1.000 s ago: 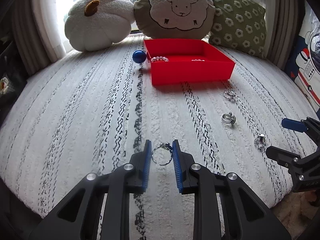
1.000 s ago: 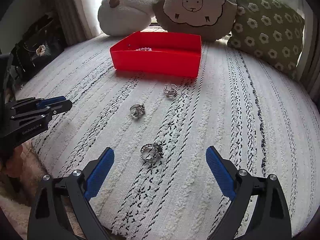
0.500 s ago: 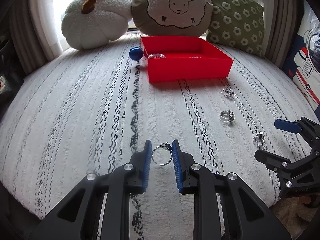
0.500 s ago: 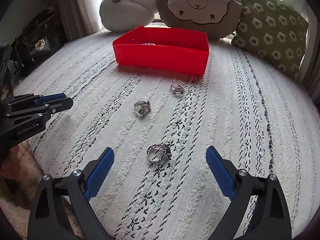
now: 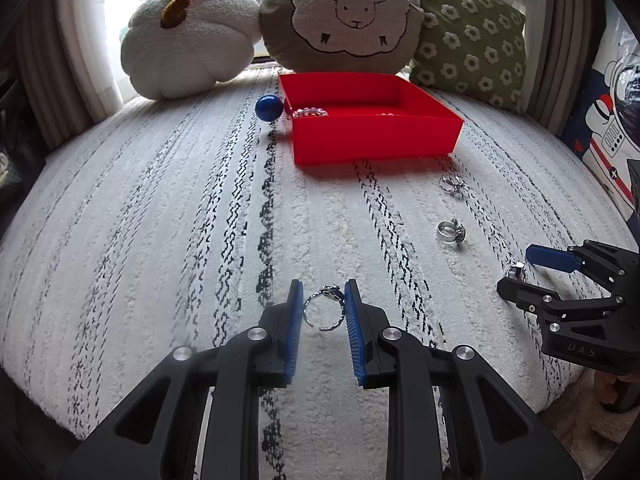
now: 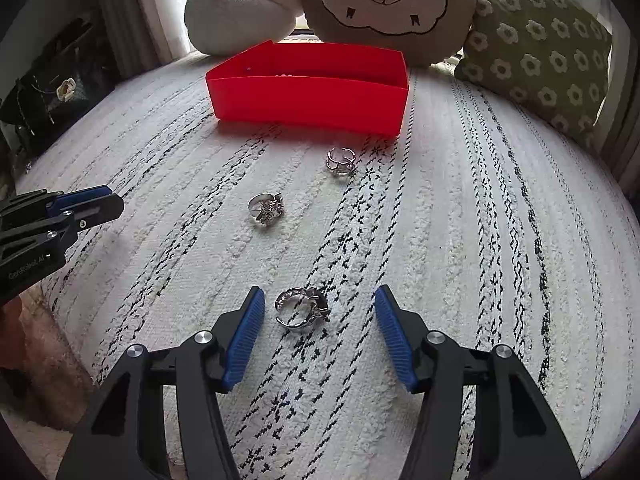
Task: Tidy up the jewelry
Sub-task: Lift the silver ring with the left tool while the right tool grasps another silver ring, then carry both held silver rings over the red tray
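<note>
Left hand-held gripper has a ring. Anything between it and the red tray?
Nothing visible. The left hand-held gripper holds the ring; only bare striped blanket lies ahead to the red tray. The blue ball sits left of the tray, off the path.

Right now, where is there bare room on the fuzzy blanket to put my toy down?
The wide stretch of blanket left of the red tray and blue ball is bare. So is the strip between the rings and the green flower pillow. It is crowded before the tray: three loose rings and the right tongs.
</note>
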{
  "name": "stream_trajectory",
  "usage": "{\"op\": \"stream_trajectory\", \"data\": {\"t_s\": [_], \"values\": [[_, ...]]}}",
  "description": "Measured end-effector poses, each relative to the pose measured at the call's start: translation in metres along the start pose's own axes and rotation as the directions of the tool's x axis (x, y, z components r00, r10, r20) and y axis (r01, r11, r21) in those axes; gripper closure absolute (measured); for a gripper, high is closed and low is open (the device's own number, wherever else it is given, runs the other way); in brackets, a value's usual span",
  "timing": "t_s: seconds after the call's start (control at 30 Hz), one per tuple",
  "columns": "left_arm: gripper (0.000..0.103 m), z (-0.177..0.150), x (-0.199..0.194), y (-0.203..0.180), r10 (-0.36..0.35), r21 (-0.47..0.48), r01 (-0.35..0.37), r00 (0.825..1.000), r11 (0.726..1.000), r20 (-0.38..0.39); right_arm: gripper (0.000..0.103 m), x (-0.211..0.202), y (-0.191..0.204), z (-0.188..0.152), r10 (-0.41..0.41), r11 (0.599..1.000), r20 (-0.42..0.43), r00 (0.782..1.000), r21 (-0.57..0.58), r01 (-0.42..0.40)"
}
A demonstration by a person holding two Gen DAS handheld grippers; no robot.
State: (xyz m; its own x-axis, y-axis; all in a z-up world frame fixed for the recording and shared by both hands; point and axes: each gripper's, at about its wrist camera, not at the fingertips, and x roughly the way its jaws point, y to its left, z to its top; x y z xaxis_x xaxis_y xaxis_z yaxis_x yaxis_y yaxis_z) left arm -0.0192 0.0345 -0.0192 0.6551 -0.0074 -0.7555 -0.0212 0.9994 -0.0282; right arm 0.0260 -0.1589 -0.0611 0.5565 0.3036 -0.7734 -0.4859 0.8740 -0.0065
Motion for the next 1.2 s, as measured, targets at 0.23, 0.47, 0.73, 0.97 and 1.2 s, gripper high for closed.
{"op": "stream_trajectory", "data": {"t_s": [0.23, 0.47, 0.73, 0.97, 1.2], "values": [[0.083, 0.000, -0.001, 0.000, -0.001, -0.003, 0.001, 1.000, 1.000, 0.000, 0.066, -0.002, -0.003, -0.001, -0.003, 1.000, 0.003, 1.000, 0.003, 0.003], [0.083, -0.001, 0.001, 0.001, -0.003, -0.001, 0.002, 1.000, 1.000, -0.004, 0.077, -0.003, 0.000, -0.001, 0.000, 1.000, 0.008, 1.000, -0.009, 0.000], [0.083, -0.001, 0.001, 0.000, 0.003, -0.002, -0.003, 1.000, 1.000, -0.007, 0.077, -0.005, 0.001, -0.001, 0.010, 1.000, 0.012, 1.000, -0.007, -0.010], [0.083, 0.008, -0.006, -0.003, -0.008, 0.008, 0.008, 1.000, 1.000, -0.004, 0.077, -0.030, -0.001, 0.014, -0.005, 1.000, 0.061, 0.998, 0.003, 0.005], [0.083, 0.028, -0.018, -0.010, -0.017, 0.028, 0.016, 1.000, 0.999, 0.020, 0.077, -0.036, -0.003, 0.025, -0.016, 1.000, 0.067, 0.998, 0.008, 0.016]]}}
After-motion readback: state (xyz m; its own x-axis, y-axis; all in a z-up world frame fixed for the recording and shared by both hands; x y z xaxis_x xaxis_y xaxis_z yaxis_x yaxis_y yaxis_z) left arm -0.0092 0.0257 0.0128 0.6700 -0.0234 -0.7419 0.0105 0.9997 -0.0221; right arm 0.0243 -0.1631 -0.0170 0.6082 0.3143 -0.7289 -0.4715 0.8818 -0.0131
